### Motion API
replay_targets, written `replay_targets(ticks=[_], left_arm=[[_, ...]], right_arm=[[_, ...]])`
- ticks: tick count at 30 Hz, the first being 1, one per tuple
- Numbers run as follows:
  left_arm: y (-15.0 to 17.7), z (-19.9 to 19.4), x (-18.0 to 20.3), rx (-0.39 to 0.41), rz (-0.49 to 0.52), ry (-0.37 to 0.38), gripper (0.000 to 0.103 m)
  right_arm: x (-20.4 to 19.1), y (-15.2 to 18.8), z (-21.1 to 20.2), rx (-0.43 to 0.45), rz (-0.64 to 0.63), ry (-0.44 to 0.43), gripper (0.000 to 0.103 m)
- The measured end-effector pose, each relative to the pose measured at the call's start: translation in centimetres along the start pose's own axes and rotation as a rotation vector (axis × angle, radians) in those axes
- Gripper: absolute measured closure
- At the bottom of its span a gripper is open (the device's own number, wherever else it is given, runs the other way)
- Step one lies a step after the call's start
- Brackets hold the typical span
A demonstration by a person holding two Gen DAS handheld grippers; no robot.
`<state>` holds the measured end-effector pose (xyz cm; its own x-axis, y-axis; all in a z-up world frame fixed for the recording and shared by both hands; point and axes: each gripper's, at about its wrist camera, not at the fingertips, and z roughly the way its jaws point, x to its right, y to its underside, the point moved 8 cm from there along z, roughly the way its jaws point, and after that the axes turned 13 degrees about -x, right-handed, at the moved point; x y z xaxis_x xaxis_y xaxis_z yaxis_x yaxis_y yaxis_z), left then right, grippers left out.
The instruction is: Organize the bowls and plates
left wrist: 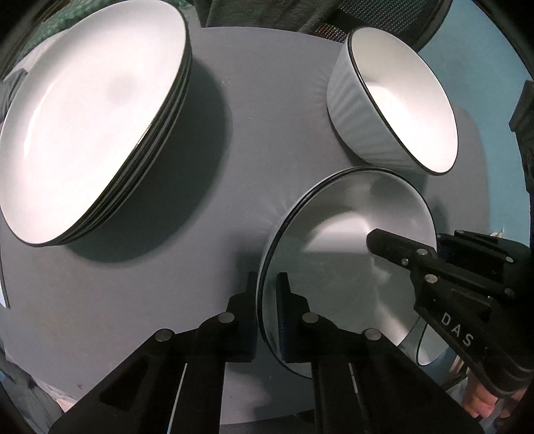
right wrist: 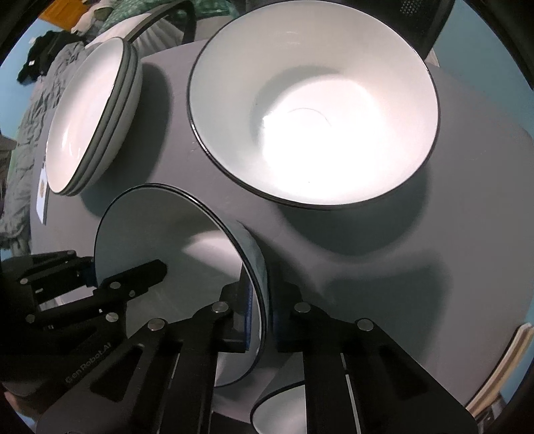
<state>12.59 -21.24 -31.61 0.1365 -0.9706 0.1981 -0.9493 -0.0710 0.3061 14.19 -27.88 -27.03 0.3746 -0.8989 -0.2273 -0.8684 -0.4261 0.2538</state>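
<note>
A small white plate with a dark rim [left wrist: 333, 233] [right wrist: 160, 227] lies on the grey table [left wrist: 233, 133] near its front edge. My left gripper [left wrist: 266, 283] is shut on the plate's left rim, one finger above and one below. My right gripper [left wrist: 405, 237] [right wrist: 263, 300] is shut on the opposite rim. From the right wrist view, the left gripper [right wrist: 126, 267] clamps the far side. A stack of large plates [left wrist: 93, 117] [right wrist: 90, 117] sits at the back left. A deep white bowl [left wrist: 400, 100] [right wrist: 317, 117] stands at the back right.
Another white dish [left wrist: 430, 347] [right wrist: 280, 410] peeks out below the held plate at the table's near edge. A paper card [right wrist: 41, 197] lies at the left edge. A mesh chair back [left wrist: 383, 20] stands behind the table, with crumpled grey fabric [right wrist: 33, 117] off to the left.
</note>
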Motion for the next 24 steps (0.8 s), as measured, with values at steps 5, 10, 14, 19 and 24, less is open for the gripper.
replay_targets(ticks=[5,10,14,19,24], left_arm=[[0.3,-1.2,-0.7,0.005,-0.007,-0.003,0.094],[1.0,-2.7,-1.5,0.008,-0.010,0.009,0.094],[1.6,-4.2,-1.5,0.018,-0.001,0.009,0.094],[1.8,-6.7,-0.8,0.041,0.024,0.011,0.094],[1.0,-8.9,0.2,0.070,0.068,-0.002,0.094]], right_arm=[[-0.5,0.1,-0.1,-0.015,0.012,-0.015,0.098],[-0.8,0.4,-1.0,-0.005,0.025,-0.016,0.098],[-1.3,0.8,-2.0,0.000,0.043,-0.030,0.098],[-0.7,0.9,-3.4,0.015,0.062,-0.035,0.098],[-0.5,0.9,-5.7,0.044,0.074,-0.021,0.097]])
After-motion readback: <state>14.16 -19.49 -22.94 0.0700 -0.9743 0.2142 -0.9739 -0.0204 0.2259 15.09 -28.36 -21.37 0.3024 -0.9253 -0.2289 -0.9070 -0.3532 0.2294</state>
